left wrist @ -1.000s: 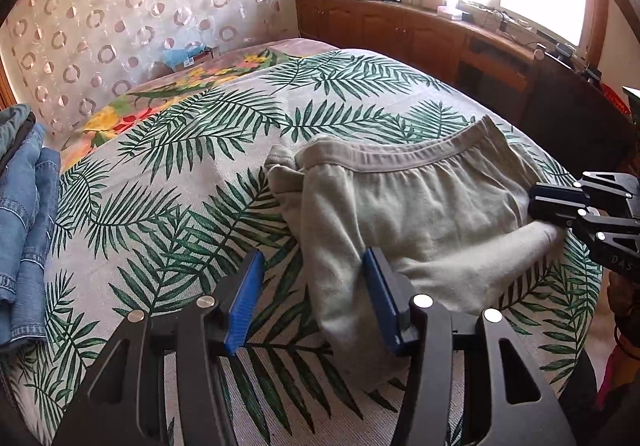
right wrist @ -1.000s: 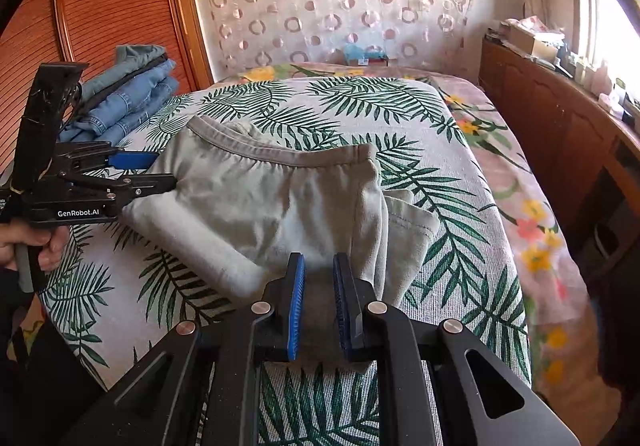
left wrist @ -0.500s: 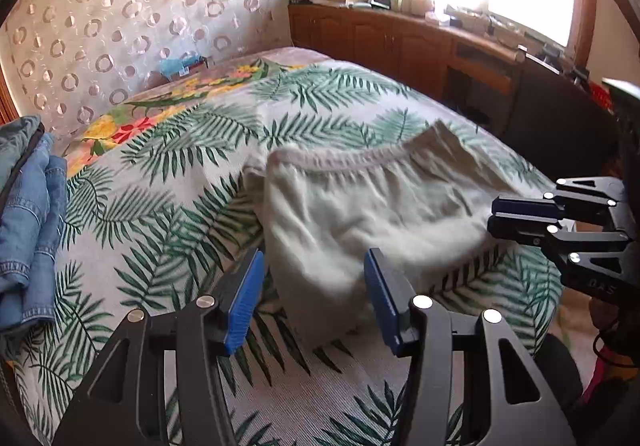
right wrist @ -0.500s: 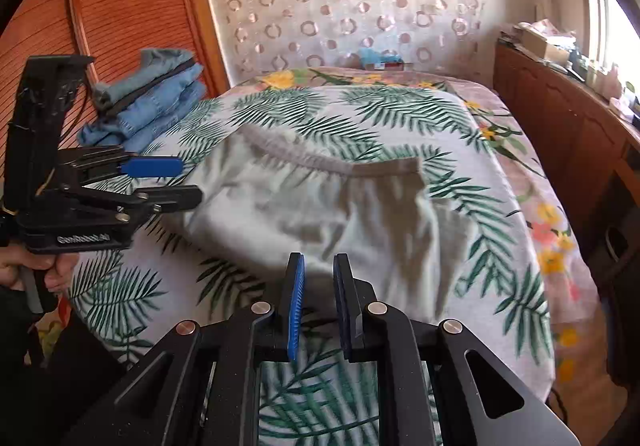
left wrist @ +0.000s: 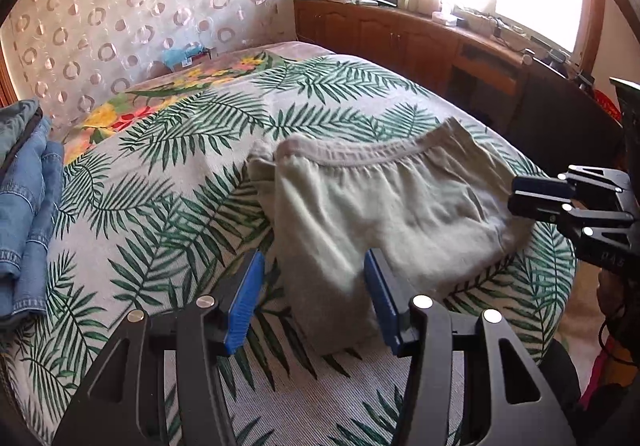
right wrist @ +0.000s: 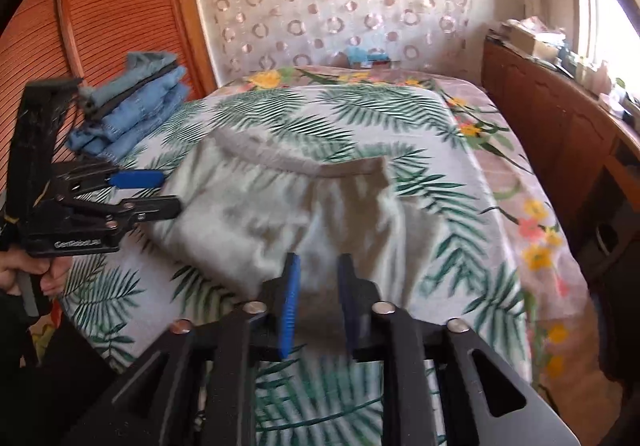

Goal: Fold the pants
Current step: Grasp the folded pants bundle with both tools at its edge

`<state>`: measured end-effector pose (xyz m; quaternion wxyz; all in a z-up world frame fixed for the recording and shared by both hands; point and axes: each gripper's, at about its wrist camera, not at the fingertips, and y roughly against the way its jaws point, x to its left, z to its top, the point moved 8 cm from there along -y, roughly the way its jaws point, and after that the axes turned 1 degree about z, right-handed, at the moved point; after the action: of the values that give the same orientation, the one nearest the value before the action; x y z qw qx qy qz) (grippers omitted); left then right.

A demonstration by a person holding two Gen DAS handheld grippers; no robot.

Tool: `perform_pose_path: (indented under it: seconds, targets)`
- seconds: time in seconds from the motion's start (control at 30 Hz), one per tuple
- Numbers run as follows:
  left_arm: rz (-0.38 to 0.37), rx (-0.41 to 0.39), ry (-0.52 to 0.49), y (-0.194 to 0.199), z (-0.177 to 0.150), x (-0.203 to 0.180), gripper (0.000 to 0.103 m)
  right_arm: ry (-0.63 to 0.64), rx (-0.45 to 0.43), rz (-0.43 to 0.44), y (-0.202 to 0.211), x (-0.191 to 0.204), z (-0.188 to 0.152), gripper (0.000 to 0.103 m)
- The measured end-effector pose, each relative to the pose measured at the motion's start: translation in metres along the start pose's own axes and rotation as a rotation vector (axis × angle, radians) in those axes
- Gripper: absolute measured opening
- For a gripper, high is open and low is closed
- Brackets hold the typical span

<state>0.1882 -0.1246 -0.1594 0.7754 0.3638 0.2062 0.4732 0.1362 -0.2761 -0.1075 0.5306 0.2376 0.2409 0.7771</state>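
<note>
Grey pants (left wrist: 384, 206) lie folded into a compact bundle on the palm-leaf bedspread (left wrist: 180, 166), waistband toward the headboard. My left gripper (left wrist: 314, 302) is open and empty, its blue pads either side of the bundle's near corner, above it. My right gripper (right wrist: 318, 302) has a narrow gap between its pads and holds nothing; it hovers over the near edge of the pants (right wrist: 288, 206). Each gripper shows in the other's view: the right one (left wrist: 536, 198) beside the bundle's right edge, the left one (right wrist: 148, 192) at its left edge.
A stack of folded blue jeans (left wrist: 24, 206) sits on the bed's left side, also in the right wrist view (right wrist: 132, 106). A wooden cabinet (left wrist: 420, 38) with clutter runs under the window on the right. A louvred wooden wardrobe (right wrist: 100, 26) stands on the left.
Both grippers drew back from the pants, then came a little closer again. The right gripper's pads have parted slightly. The pants lie still.
</note>
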Motion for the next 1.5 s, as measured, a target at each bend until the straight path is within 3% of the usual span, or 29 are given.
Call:
perform_pose_path:
  seconds: [0.37,1.03,1.37,1.5]
  targets:
    - [-0.002,0.012,0.036,-0.019,0.020,0.018,0.053,-0.089,0.053,-0.066,-0.020,-0.041,0.005,0.040]
    - [-0.148,0.075,0.207,-0.058,0.038,0.035,0.053,-0.180,0.071,-0.004,-0.034,-0.055,0.020,0.043]
    - [-0.193,0.069,0.195,-0.064,0.046,0.027,0.030,-0.158,0.083,0.039,-0.046,-0.044,0.025,0.043]
    - [-0.202,0.064,0.184,-0.060,0.045,0.024,0.021,-0.148,0.091,0.050,-0.049,-0.043,0.026,0.031]
